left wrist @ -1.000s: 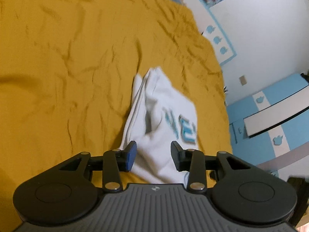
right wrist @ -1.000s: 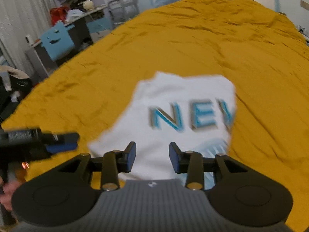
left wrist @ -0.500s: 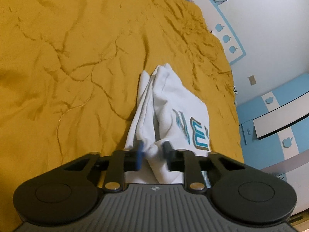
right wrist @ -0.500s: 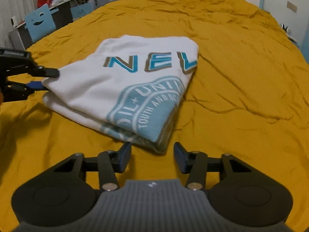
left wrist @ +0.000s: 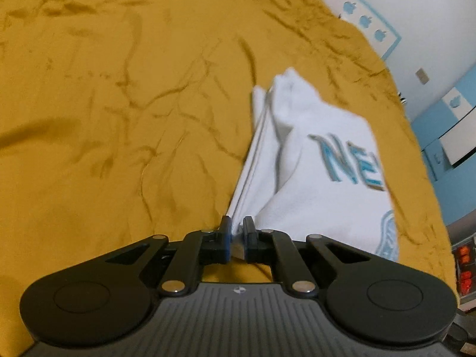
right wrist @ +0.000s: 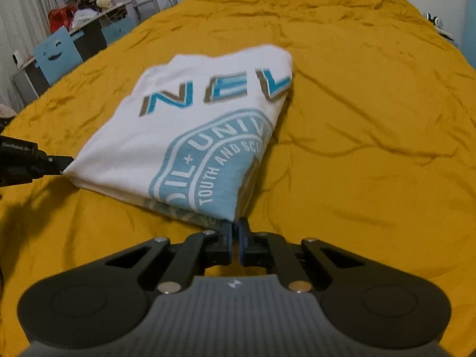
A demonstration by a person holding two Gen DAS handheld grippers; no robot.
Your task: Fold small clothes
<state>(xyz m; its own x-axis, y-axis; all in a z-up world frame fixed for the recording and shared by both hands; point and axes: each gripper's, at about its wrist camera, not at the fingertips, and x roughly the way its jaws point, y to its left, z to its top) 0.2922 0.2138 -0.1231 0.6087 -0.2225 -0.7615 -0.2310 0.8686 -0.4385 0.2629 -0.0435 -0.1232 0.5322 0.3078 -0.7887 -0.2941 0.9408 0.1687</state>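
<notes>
One folded white T-shirt (right wrist: 190, 136) lies on one yellow bed (right wrist: 357, 119). Two hand-held grippers: left (right wrist: 64, 160) at the shirt's near-left corner, right (right wrist: 235, 226) at its near-right corner.

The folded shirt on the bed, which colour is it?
White, with light-blue print; the shirt shows best in the right wrist view.
</notes>
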